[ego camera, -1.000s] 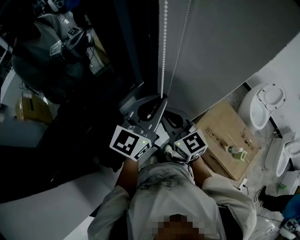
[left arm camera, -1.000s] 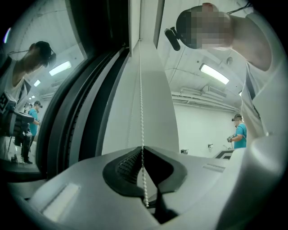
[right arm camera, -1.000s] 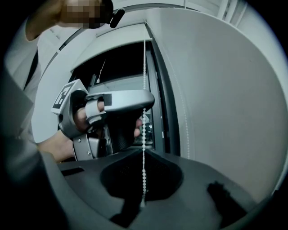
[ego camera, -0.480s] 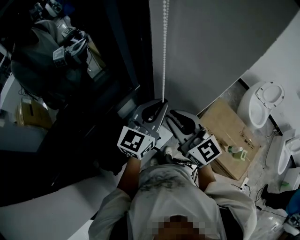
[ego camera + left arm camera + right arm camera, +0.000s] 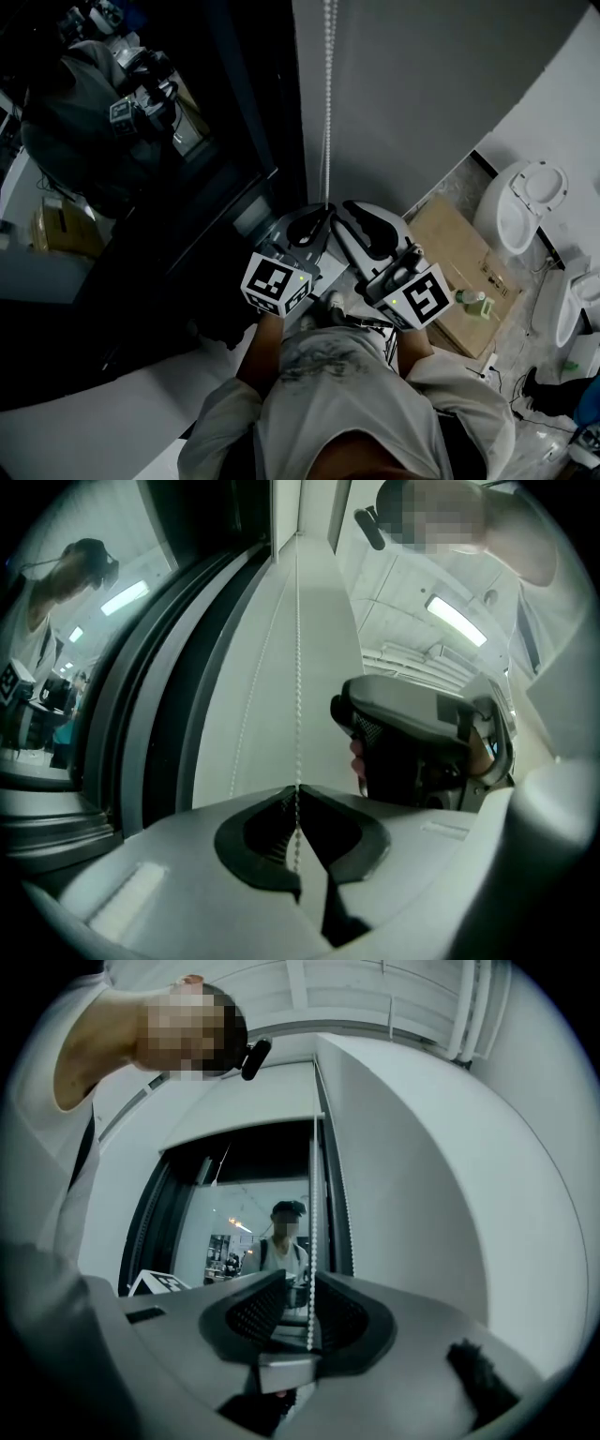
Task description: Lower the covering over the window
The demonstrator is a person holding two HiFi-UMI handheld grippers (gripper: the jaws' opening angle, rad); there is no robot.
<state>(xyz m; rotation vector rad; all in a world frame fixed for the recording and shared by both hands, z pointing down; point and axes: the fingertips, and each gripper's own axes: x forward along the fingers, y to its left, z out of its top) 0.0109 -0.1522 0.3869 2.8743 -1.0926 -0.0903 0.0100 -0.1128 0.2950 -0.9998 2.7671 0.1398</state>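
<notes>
A white bead chain (image 5: 327, 103) hangs down the edge of the dark window (image 5: 187, 159). My left gripper (image 5: 322, 212) is shut on the chain's lower end; in the left gripper view its jaw tips (image 5: 298, 790) meet around the bead chain (image 5: 298, 667). My right gripper (image 5: 350, 212) sits just right of it, open. In the right gripper view the bead chain (image 5: 311, 1241) runs through the gap of the right gripper (image 5: 301, 1286), close to the right-hand pad without being pinched. The pale blind (image 5: 253, 1110) covers only the top of the window opening.
A grey wall (image 5: 431, 94) stands right of the chain. On the floor to the right lie a cardboard box (image 5: 450, 253) with a green bottle (image 5: 473, 300) on it, and white toilets (image 5: 527, 202). The glass reflects a person holding grippers.
The right gripper has swung out to the right, away from under the left one. The left gripper has kept hold of the chain and has hardly moved.
</notes>
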